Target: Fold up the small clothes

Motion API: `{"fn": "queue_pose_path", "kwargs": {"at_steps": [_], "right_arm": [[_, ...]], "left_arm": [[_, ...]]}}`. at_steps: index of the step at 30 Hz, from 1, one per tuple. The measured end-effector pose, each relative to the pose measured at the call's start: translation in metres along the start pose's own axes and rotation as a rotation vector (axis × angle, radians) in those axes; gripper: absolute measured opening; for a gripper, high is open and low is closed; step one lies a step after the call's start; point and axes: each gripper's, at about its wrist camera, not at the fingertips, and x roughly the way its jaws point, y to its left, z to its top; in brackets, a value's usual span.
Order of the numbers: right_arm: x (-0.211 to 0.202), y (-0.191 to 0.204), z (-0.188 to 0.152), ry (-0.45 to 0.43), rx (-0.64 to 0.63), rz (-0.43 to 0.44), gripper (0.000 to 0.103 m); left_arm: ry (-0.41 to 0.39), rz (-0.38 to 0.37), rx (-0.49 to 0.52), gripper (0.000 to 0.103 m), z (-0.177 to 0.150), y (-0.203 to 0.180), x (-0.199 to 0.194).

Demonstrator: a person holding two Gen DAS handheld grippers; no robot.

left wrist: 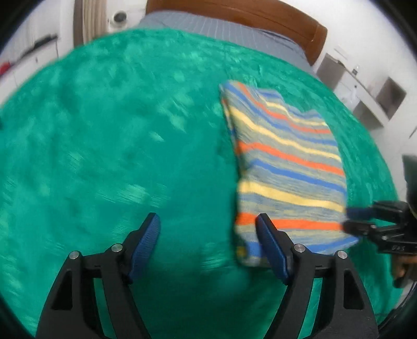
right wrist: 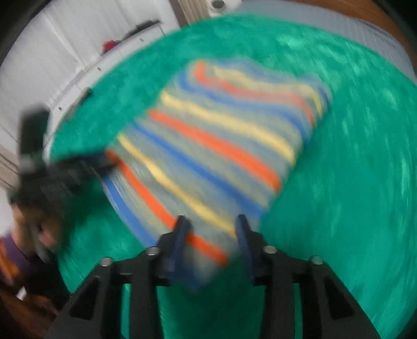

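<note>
The striped garment [left wrist: 286, 167] lies folded into a long rectangle on the green blanket [left wrist: 117, 143] that covers the bed, well in from the blanket's edges. In the left wrist view it sits toward the blanket's right side, its long axis running from the near end by the grippers away toward the headboard [left wrist: 247, 15], with the stripes crossing it.

The left gripper [left wrist: 208, 234] stands wide open with nothing but blanket between its jaws. The garment's near left corner lies just beside its right-hand finger, so the cloth is off to that gripper's right, not under it.

The right gripper [right wrist: 212, 226] is partly open and hangs over the garment's near end. In the right wrist view the striped cloth [right wrist: 221, 146] shows between and beyond its fingers, but the picture is badly blurred, so whether the pads press on the fabric I cannot tell; they look apart from it. In the left view the same gripper [left wrist: 349, 219] shows at the near right edge of the cloth.

So both grippers are at the near short end, the right one nearer. Any next fold would probably bring that end up along the long axis toward the far end, and the left gripper must first shift right to reach its corner.
</note>
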Motion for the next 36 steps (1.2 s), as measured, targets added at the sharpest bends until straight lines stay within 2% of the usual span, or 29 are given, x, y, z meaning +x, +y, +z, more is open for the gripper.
{"fn": "queue_pose_path", "kwargs": {"at_steps": [2,4,6,7,8,10,12,14,15,16,17,18,19,20,21,22,24,26,27,29,30,31,32,33,34,35,36], "right_arm": [[-0.017,-0.010,-0.012,-0.027,0.051,-0.028,0.035],[-0.043,-0.019,-0.018,-0.104,0.093,-0.049,0.040],[-0.061,-0.025,-0.018,-0.173,0.129,-0.038,0.069],[-0.068,-0.031,-0.016,-0.212,0.159,-0.018,0.074],[-0.074,-0.040,-0.011,-0.260,0.201,0.010,0.076],[-0.073,-0.053,0.000,-0.296,0.273,0.054,0.076],[-0.065,-0.062,0.010,-0.315,0.330,0.074,0.076],[-0.048,-0.076,0.026,-0.321,0.410,0.132,0.076],[-0.038,-0.083,0.032,-0.316,0.441,0.170,0.076],[-0.025,-0.087,0.037,-0.299,0.466,0.206,0.075],[-0.009,-0.086,0.046,-0.273,0.484,0.232,0.072],[0.002,-0.083,0.049,-0.255,0.490,0.262,0.068],[0.016,-0.078,0.054,-0.228,0.489,0.297,0.065],[0.025,-0.070,0.058,-0.207,0.472,0.281,0.053],[0.027,-0.059,0.061,-0.199,0.433,0.221,0.038],[0.023,-0.046,0.066,-0.197,0.378,0.153,0.036],[-0.001,-0.014,0.070,-0.249,0.252,0.008,0.031],[-0.032,0.013,0.070,-0.332,0.150,-0.051,0.030],[-0.044,0.020,0.071,-0.364,0.128,-0.064,0.030],[-0.064,0.022,0.074,-0.409,0.122,-0.074,0.031],[-0.069,0.015,0.076,-0.413,0.145,-0.068,0.032],[-0.070,0.005,0.076,-0.409,0.182,-0.069,0.034],[-0.067,-0.011,0.073,-0.392,0.238,-0.082,0.048],[-0.060,-0.025,0.068,-0.358,0.282,-0.104,0.073],[-0.053,-0.039,0.060,-0.308,0.325,-0.155,0.085],[-0.049,-0.052,0.046,-0.263,0.370,-0.229,0.092],[-0.050,-0.059,0.034,-0.250,0.393,-0.265,0.092]], "left_arm": [[-0.037,-0.006,0.028,0.087,0.009,0.012,-0.014],[-0.042,-0.091,0.022,0.092,0.024,0.023,-0.015],[-0.004,-0.172,0.008,0.094,0.041,0.024,-0.002],[0.039,-0.220,0.011,0.096,0.052,0.018,0.013],[0.085,-0.254,0.022,0.096,0.061,0.013,0.029],[0.153,-0.246,0.038,0.095,0.073,0.004,0.063],[0.184,-0.242,0.031,0.093,0.078,-0.008,0.080],[0.185,-0.279,0.040,0.093,0.086,-0.022,0.089],[0.190,-0.302,0.056,0.090,0.088,-0.031,0.091],[0.199,-0.318,0.075,0.082,0.091,-0.040,0.094],[0.215,-0.329,0.090,0.078,0.092,-0.048,0.098],[0.237,-0.325,0.106,0.067,0.092,-0.055,0.104],[0.245,-0.312,0.119,0.042,0.091,-0.061,0.108],[0.240,-0.295,0.128,0.030,0.090,-0.064,0.108],[0.224,-0.279,0.125,0.020,0.090,-0.066,0.102],[0.205,-0.283,0.120,0.019,0.091,-0.068,0.094],[0.115,-0.299,0.144,0.019,0.093,-0.075,0.063],[0.040,-0.305,0.166,0.019,0.100,-0.082,0.039],[0.013,-0.306,0.168,0.020,0.104,-0.085,0.030],[-0.003,-0.295,0.164,0.033,0.112,-0.090,0.030],[0.014,-0.271,0.163,0.062,0.113,-0.092,0.038],[0.034,-0.193,0.164,0.081,0.110,-0.091,0.051],[0.035,-0.128,0.166,0.082,0.106,-0.089,0.056],[0.035,-0.046,0.171,0.082,0.097,-0.084,0.059],[0.033,-0.015,0.174,0.082,0.090,-0.079,0.057],[0.021,0.006,0.177,0.082,0.080,-0.074,0.050],[-0.005,0.028,0.184,0.083,0.070,-0.072,0.039]]}}
